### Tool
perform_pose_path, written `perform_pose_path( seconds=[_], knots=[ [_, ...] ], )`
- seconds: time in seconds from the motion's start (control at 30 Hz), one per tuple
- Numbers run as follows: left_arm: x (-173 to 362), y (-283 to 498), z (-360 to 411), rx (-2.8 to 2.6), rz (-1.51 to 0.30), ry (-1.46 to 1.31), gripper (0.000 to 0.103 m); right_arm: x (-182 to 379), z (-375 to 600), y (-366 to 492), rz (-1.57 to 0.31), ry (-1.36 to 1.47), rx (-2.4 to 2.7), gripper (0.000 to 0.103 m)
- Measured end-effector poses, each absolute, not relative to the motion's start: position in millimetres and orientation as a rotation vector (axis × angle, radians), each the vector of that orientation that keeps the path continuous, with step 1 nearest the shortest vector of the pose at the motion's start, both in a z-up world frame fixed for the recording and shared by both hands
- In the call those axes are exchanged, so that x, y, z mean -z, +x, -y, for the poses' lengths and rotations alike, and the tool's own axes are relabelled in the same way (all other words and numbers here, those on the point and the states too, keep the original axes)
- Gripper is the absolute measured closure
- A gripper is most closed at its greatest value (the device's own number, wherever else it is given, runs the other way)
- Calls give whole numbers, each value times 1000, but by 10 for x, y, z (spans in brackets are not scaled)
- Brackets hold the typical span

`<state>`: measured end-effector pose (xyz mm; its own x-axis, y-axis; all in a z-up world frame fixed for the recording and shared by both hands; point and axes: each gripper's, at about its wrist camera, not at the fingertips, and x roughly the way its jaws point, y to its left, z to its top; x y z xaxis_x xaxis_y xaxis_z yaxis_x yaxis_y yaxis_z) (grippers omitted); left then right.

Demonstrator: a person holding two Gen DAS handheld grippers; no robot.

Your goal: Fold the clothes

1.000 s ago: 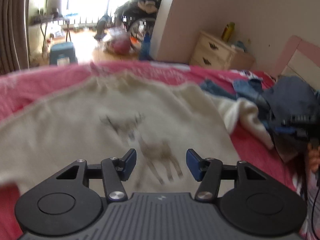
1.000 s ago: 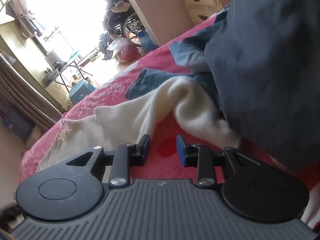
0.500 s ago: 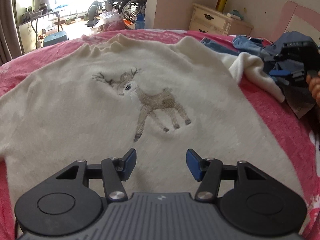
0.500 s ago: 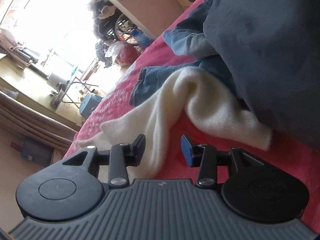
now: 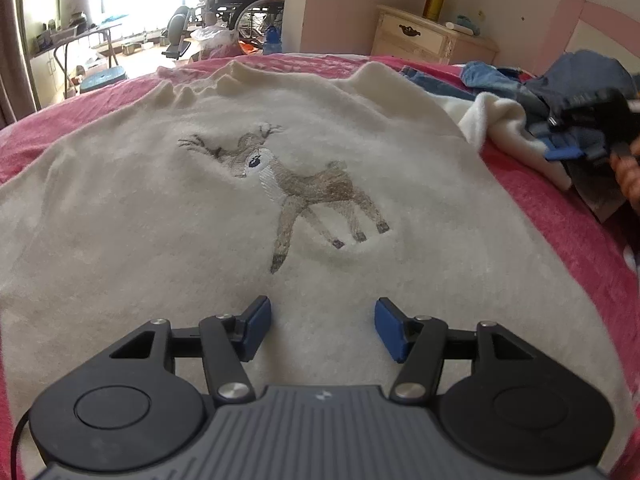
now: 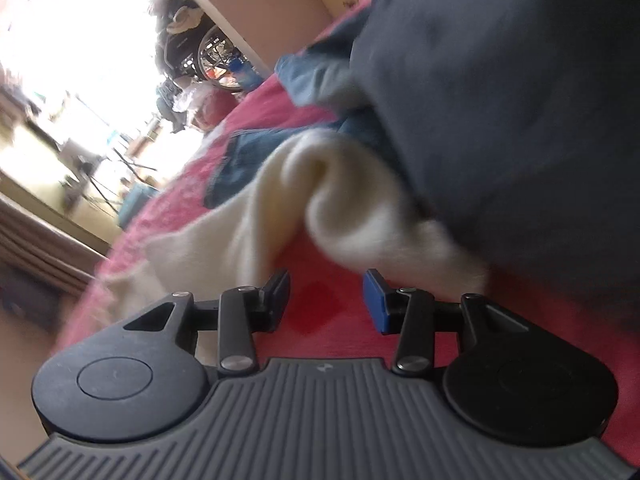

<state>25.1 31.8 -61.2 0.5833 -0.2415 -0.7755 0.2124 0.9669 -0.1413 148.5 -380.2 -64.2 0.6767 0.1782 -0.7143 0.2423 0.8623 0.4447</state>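
Observation:
A cream sweater (image 5: 168,224) with an embroidered deer (image 5: 296,188) lies spread flat on the pink bedspread (image 5: 560,216). My left gripper (image 5: 322,330) hovers open over its lower part, nothing between the fingers. The sweater's right sleeve (image 5: 504,128) is bunched at the right, beside dark clothes. In the right wrist view that sleeve (image 6: 344,204) lies just ahead of my right gripper (image 6: 326,300), which is open over bare bedspread (image 6: 320,312). The right gripper (image 5: 576,136) also shows at the far right of the left wrist view, held by a hand (image 5: 628,176).
A dark navy garment (image 6: 520,80) and blue jeans (image 5: 480,78) are piled at the right of the bed. Beyond the bed stand a cream nightstand (image 5: 424,38), a pink headboard (image 5: 592,28), a wheelchair (image 5: 248,4) and a blue stool (image 5: 102,78).
The left gripper has drawn a little closer over the sweater. The right gripper has shifted closer to the bunched sleeve, its view tilted and blurred. Both stay open.

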Motion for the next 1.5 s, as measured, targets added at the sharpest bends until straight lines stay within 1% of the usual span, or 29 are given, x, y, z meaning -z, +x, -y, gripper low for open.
perform_pose_path(
  seconds=[0.07, 0.2, 0.27, 0.33, 0.4, 0.47, 0.57, 0.7, 0.9, 1.33, 1.4, 1.5],
  knots=[
    [610, 264, -348, 267, -914, -57, 44, 588, 3765, 1405, -822, 448, 46, 63],
    [602, 279, -384, 267, -918, -87, 44, 441, 3750, 1234, -717, 340, 92, 63],
    [598, 291, -383, 266, -920, -96, 44, 399, 3793, 1151, -684, 308, 147, 65],
    [599, 296, -390, 268, -921, -101, 44, 449, 3897, 1079, -701, 332, 219, 67],
    [603, 304, -395, 270, -921, -106, 44, 614, 4020, 1108, -783, 380, 271, 75],
    [619, 332, -383, 267, -922, -109, 44, 836, 4146, 1174, -873, 440, 317, 79],
    [621, 374, -362, 265, -926, -109, 43, 1048, 4397, 1358, -870, 503, 402, 89],
    [620, 419, -358, 268, -935, -111, 43, 1041, 4588, 1712, -852, 460, 422, 93],
    [644, 487, -351, 257, -946, -114, 43, 1002, 4780, 2235, -865, 410, 418, 95],
    [647, 576, -256, 225, -989, -65, 42, 916, 5197, 3368, -890, 301, 408, 98],
    [649, 592, -220, 218, -995, -47, 39, 903, 5261, 3543, -894, 285, 406, 97],
    [645, 622, -171, 213, -999, -16, 38, 884, 5357, 3804, -899, 259, 404, 96]
  ],
)
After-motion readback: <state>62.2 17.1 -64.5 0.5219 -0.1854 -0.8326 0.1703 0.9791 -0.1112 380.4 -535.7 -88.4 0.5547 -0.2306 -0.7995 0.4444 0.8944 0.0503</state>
